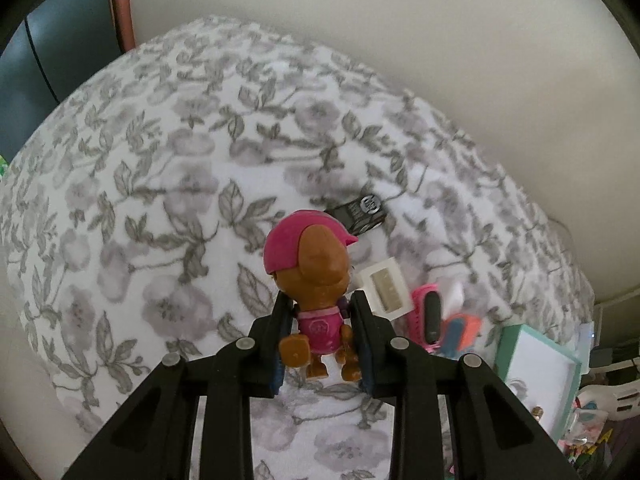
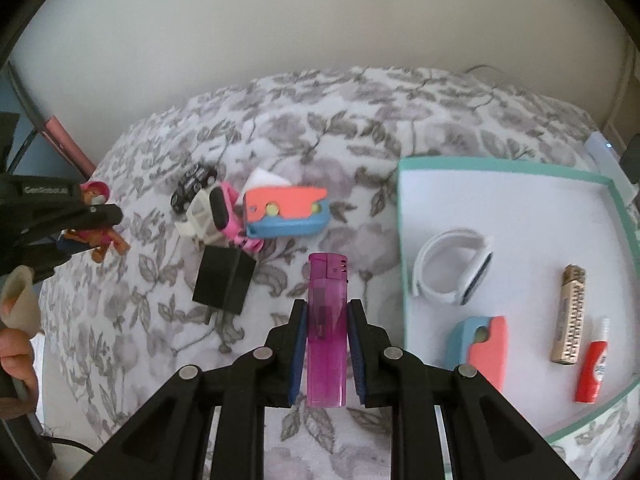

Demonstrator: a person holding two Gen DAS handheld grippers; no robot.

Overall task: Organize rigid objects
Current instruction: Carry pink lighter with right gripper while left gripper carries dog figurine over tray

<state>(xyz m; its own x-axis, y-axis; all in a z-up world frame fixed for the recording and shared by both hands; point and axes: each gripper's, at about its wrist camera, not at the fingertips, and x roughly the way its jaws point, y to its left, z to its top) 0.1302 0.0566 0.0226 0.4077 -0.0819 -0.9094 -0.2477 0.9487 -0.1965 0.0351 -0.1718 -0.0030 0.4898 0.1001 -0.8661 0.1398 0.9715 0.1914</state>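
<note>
The left gripper (image 1: 322, 344) has its jaws pinching one toy dog figure (image 1: 310, 276), brown with a pink cap and pink vest, and holds it above the flowered blanket (image 1: 140, 200). The right wrist view shows the same gripper (image 2: 96, 216) at the left side, with the figure (image 2: 98, 236) between its jaws, its legs hanging free.

The right gripper (image 2: 326, 354) has its jaws pinching one purple lighter (image 2: 327, 328), which stands along the fingers with its metal head pointing forward, over the blanket (image 2: 320, 120) and just left of the tray.

One white tray with a teal rim (image 2: 500, 166) lies on the blanket at the right. In it I count five things: one white wristband watch (image 2: 452, 272), one blue and coral block (image 2: 480, 350), one beige comb-like strip (image 2: 570, 314), one small red tube (image 2: 592, 368), and nothing stacked on another. They lie apart from each other.

On the blanket, left of the tray, there is a loose group: one black toy car (image 2: 192, 188), one white small frame (image 2: 200, 216), one pink band with a black face (image 2: 224, 212), a second blue and coral block (image 2: 286, 212), one white paper piece (image 2: 266, 178) behind it, and one black charger block (image 2: 224, 280) nearer to the camera. The pink band touches the white frame and the coral block. So there are two coral blocks in total, one in the tray and one outside.
</note>
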